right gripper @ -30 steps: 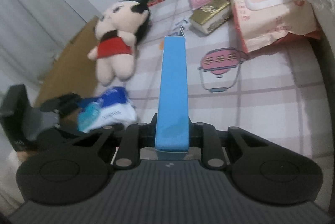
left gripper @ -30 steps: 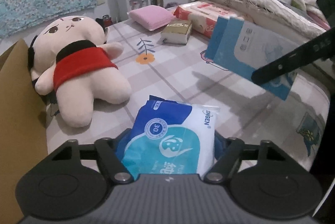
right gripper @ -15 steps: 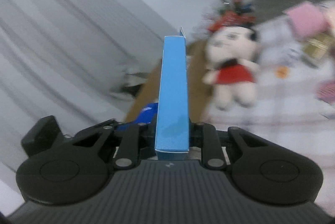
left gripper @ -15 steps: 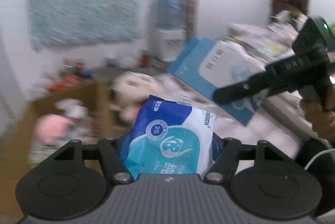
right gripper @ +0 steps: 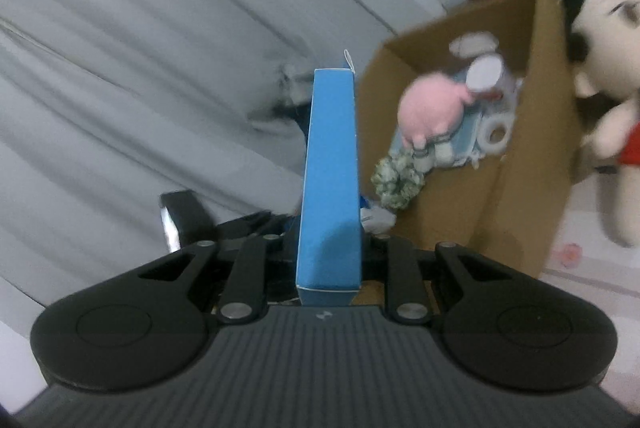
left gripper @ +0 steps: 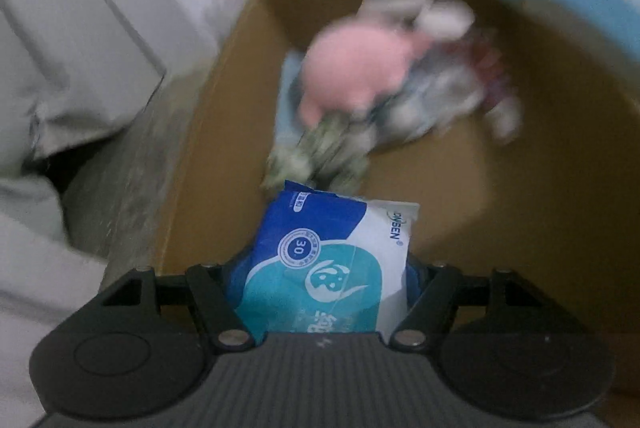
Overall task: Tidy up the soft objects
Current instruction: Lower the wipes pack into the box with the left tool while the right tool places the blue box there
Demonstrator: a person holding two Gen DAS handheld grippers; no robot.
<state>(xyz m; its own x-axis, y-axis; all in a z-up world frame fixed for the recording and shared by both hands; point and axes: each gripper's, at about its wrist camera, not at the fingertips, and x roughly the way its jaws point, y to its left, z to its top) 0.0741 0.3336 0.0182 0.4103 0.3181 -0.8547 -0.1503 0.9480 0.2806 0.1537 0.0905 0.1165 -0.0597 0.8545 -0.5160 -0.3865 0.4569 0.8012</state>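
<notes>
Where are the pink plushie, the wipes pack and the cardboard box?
pink plushie (right gripper: 430,104), right wrist view, its round body
wipes pack (left gripper: 332,264), left wrist view, printed front
cardboard box (right gripper: 516,196), right wrist view, near wall

cardboard box (right gripper: 516,164) open-topped, pink plush (left gripper: 356,72) filling its far half, near floor bare

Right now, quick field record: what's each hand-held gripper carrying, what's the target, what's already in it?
left hand-held gripper: jaws have just been opening; wipes pack between them, grip unclear
right hand-held gripper: shut on blue box, held edge-on
target: open cardboard box ahead of both
in the box: pink plush, green scrunchie, tape roll, other blurred items
outside: doll in red top, right of the cardboard box
image quality: left view motion-blurred
</notes>
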